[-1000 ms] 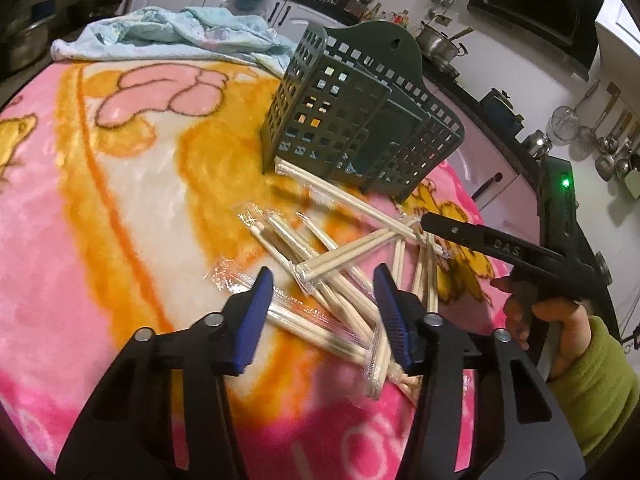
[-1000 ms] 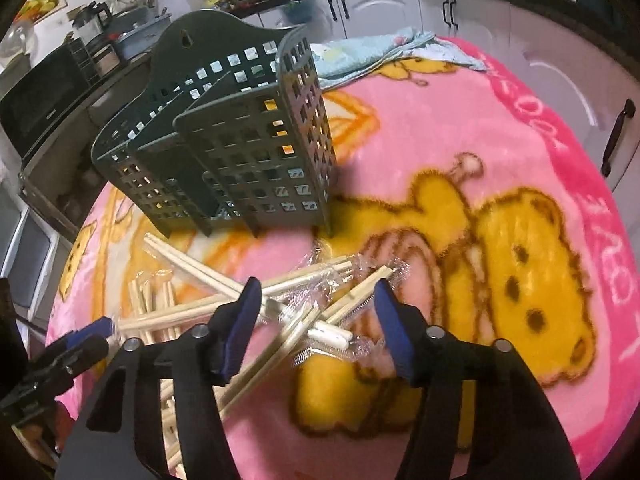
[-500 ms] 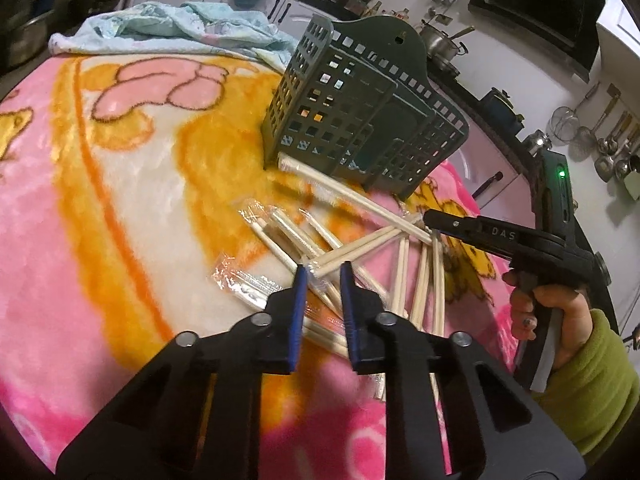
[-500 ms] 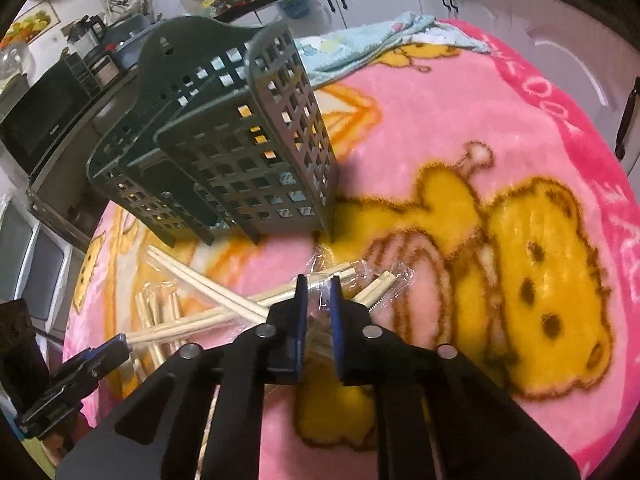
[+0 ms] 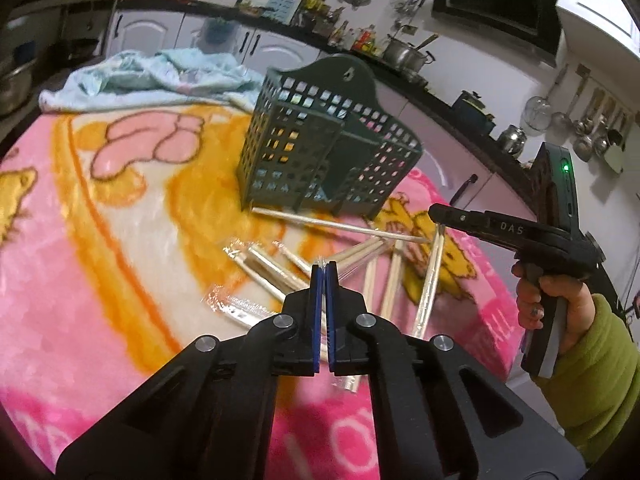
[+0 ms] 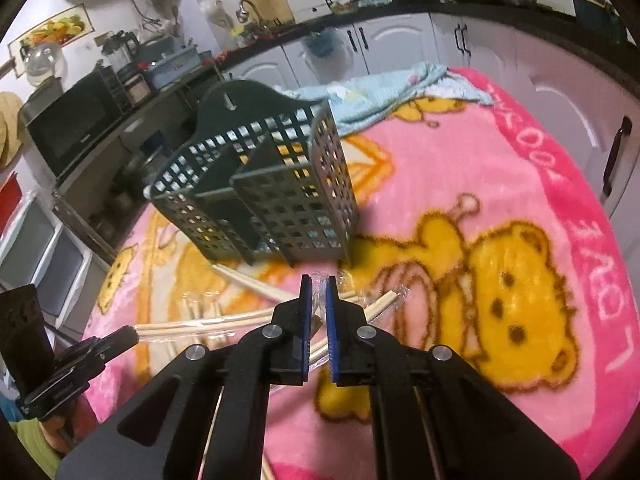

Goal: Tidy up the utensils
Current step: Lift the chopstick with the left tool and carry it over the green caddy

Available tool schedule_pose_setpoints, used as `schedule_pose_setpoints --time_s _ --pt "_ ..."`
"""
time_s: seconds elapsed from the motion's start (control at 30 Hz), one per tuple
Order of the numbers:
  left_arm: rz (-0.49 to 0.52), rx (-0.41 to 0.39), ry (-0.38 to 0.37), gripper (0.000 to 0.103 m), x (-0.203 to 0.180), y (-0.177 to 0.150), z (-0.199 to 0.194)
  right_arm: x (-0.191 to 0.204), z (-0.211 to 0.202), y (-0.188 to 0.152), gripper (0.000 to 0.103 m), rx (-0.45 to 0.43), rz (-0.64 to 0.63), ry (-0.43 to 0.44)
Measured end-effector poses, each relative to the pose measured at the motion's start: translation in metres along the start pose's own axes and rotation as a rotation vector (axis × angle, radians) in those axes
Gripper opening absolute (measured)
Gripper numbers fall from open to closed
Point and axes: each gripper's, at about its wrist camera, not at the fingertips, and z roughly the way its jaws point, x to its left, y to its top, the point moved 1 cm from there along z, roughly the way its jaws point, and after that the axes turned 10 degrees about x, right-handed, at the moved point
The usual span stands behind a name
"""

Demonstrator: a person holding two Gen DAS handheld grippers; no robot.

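A dark green slotted utensil holder (image 5: 320, 152) (image 6: 260, 200) stands upright on the pink blanket, with no chopsticks visible inside. Wrapped wooden chopsticks (image 5: 272, 268) lie scattered in front of it. My left gripper (image 5: 324, 270) is shut, its blue pads pinching the clear wrapper of one pair; in the right wrist view that pair (image 6: 208, 324) runs sideways from its tip (image 6: 134, 334). My right gripper (image 6: 318, 284) is closing on crinkled wrapper between its pads. In the left wrist view a wrapped pair (image 5: 430, 276) hangs down from the right gripper's tip (image 5: 434, 212).
A pink cartoon blanket (image 5: 100, 240) covers the round table. A light blue cloth (image 5: 152, 76) is bunched at its far edge. Kitchen counters, pots and cabinets ring the table. A hand in a green sleeve (image 5: 560, 304) holds the right gripper.
Both grippers went from open over the chopstick pile to shut on wrapped pairs, then rose. The right gripper's pair now dangles off the blanket.
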Motion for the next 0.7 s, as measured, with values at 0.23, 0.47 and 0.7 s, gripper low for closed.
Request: schedule_pose_setpoints --time_s 0.23,0.47,0.7 --pt "0.074 -0.042 0.01 0.0 -0.019 0.001 -0.022 0.011 -0.032 -0.005 0.007 -0.067 -0.045 -0.004" --pt "0.146 -0.069 0.006 0.0 -0.046 0.01 -0.038 0.021 -0.058 -0.003 0.006 -0.118 -0.077 -0.002" --pt "0.2 -0.085 -0.008 0.0 -0.071 0.023 -0.045 0.032 -0.087 -0.001 0.006 -0.18 -0.11 -0.012"
